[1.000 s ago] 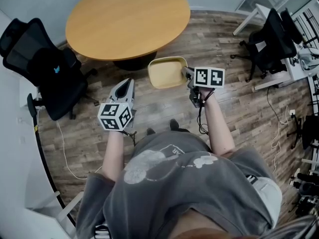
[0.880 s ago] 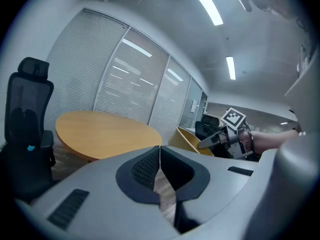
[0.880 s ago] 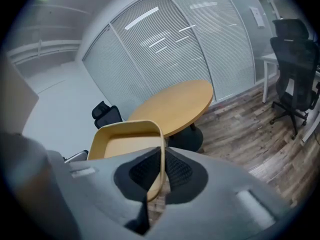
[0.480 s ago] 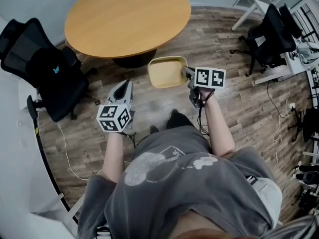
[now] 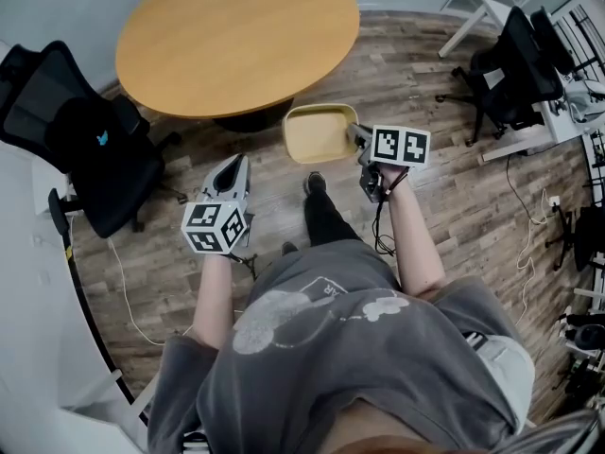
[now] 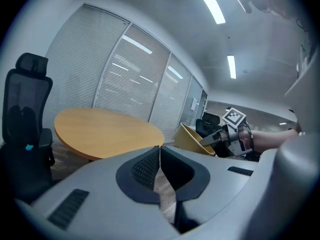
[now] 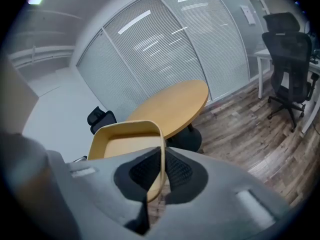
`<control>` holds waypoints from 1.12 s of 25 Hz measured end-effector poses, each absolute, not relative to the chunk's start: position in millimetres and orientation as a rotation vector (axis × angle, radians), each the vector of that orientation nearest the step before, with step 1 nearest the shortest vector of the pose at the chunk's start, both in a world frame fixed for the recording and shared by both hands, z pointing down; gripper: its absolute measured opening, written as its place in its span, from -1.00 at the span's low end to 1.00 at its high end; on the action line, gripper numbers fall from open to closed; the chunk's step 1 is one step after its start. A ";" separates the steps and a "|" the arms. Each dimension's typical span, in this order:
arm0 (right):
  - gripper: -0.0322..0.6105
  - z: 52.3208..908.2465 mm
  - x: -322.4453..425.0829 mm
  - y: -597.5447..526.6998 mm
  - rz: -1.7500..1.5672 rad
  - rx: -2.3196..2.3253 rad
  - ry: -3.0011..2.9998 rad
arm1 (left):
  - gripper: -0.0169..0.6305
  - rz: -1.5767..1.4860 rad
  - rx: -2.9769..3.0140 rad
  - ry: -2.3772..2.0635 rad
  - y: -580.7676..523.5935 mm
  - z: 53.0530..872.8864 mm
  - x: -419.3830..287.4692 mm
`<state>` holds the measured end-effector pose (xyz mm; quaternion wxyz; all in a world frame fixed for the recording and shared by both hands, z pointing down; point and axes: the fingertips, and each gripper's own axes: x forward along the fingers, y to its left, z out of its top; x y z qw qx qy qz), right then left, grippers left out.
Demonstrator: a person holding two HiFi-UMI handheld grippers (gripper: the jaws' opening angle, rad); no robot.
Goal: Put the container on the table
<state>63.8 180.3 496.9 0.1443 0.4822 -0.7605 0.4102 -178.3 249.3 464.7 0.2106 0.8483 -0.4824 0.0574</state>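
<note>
One yellow container [image 5: 319, 132], an empty tub with rounded corners, a thin rim and a smooth flat bottom, hangs in the air ahead of the right gripper [image 5: 358, 140], its open side turned up and slightly tilted. The right gripper has hold of it by the side wall: in the right gripper view the rim runs straight down between the two dark pads, one jaw inside the tub and one outside, closed tight on the thin plastic. The container is over the wooden floor [image 5: 425, 83], just in front of the near edge of the round wooden table [image 5: 236, 36], which lies beyond both grippers with a bare top. The left gripper [image 5: 233, 172] is held lower and to the left of the container, apart from it; its jaws are pressed together at the tips and grip nothing. Past the left gripper's outer side stands a black office chair [image 5: 85, 130], beside the table.
</note>
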 end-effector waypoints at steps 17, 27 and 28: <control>-0.86 510.9 108.6 -22.6 1.227 1.331 -2.219 | -0.95 0.189 2.323 -1.399 62.1 469.6 -131.0; -0.86 519.4 128.9 -130.7 1.252 1.262 -2.226 | -0.95 0.208 2.289 -1.441 -36.7 469.8 -104.0; -0.86 521.0 131.2 -140.6 1.255 1.258 -2.226 | -0.95 0.211 2.285 -1.445 -46.0 470.7 -101.6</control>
